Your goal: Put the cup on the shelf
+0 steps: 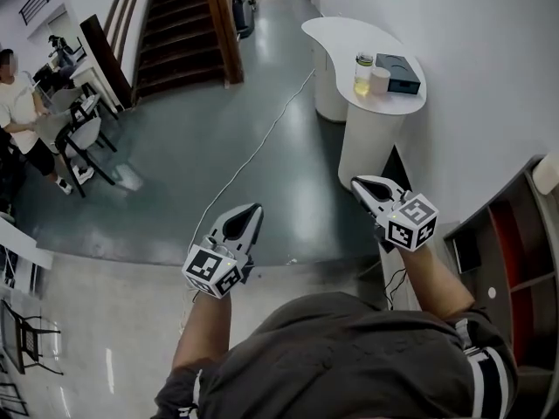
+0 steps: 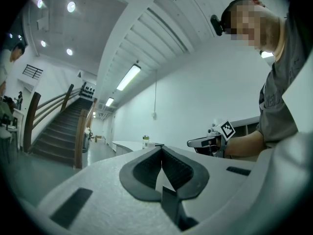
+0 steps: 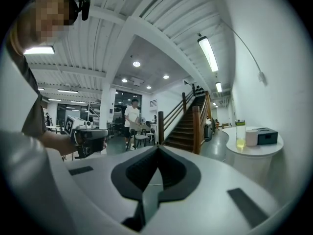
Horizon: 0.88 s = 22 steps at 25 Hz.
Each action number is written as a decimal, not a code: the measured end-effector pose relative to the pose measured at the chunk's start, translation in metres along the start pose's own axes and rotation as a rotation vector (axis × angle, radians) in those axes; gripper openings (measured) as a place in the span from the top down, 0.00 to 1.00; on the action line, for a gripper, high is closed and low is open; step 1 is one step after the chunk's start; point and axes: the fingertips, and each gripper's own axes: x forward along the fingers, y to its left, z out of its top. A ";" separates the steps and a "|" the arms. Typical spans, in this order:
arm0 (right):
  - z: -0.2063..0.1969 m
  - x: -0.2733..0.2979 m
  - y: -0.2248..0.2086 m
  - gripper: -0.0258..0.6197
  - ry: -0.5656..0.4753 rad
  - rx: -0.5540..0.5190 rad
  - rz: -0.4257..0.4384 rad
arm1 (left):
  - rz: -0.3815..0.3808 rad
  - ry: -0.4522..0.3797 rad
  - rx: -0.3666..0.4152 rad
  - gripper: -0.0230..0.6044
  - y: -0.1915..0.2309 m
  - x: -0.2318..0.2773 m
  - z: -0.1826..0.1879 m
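Two closed hand-held grippers (image 1: 250, 216) (image 1: 360, 184); one cup (image 1: 379, 80) on one counter (image 1: 336, 37).

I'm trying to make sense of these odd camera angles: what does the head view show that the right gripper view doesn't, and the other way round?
Only the head view: the shelf at the right, and the right gripper's marker cube.

Only the right gripper view: the ceiling lights and the camera on the wearer's head.

Both: the white counter bearing a jar of yellow liquid, the white cup and a dark box, plus the staircase and the left gripper.
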 end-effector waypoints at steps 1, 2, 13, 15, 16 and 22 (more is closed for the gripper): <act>-0.002 -0.001 -0.001 0.97 0.000 0.007 -0.002 | -0.001 0.000 -0.002 0.96 0.000 0.001 -0.001; -0.003 -0.003 -0.002 0.97 0.000 0.015 -0.005 | -0.003 -0.001 -0.004 0.96 -0.001 0.002 -0.001; -0.009 -0.013 -0.005 0.97 0.013 0.001 -0.022 | -0.028 -0.002 -0.016 0.96 -0.011 0.009 -0.001; -0.010 -0.014 -0.004 0.97 0.018 -0.010 -0.024 | -0.029 -0.001 -0.017 0.96 -0.012 0.009 -0.001; -0.010 -0.014 -0.004 0.97 0.020 -0.017 -0.025 | -0.031 0.001 -0.015 0.96 -0.013 0.009 -0.002; -0.012 -0.015 -0.004 0.97 0.026 -0.024 -0.026 | -0.040 0.008 -0.012 0.96 -0.017 0.010 -0.005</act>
